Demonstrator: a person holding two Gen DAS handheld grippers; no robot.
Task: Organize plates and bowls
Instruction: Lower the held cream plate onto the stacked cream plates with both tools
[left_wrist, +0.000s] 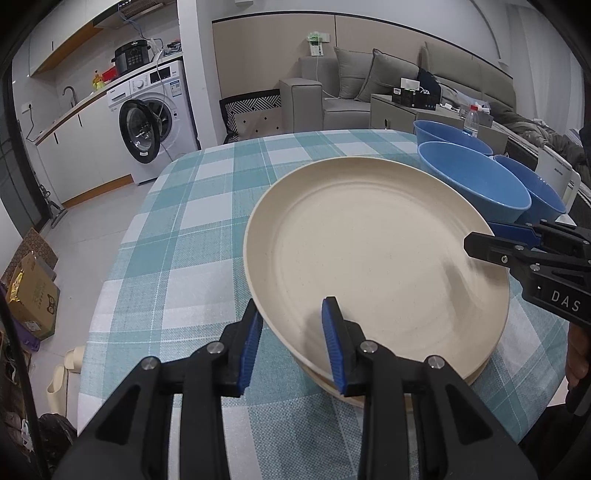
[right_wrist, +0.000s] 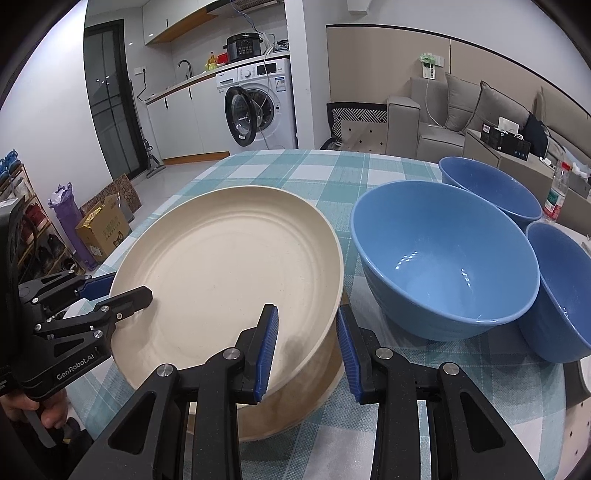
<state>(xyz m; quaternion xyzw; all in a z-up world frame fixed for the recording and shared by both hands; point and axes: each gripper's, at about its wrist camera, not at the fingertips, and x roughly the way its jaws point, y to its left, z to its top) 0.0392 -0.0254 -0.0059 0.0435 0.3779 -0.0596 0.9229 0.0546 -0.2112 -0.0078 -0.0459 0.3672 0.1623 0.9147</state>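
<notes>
Cream plate (right_wrist: 225, 258) between right gripper (right_wrist: 306, 347) fingers, atop another plate (right_wrist: 295, 398), beside blue bowls (right_wrist: 443, 258).

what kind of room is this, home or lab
Most likely a small home, an open living and kitchen area. A washing machine stands under a counter with a sink tap, a grey sofa sits against the wall, and the dishes rest on a table with a checked tablecloth.

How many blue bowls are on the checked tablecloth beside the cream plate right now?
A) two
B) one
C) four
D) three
D: the right wrist view shows three blue bowls, a near one, a far one and one at the right edge, all standing right of the cream plate.
</notes>
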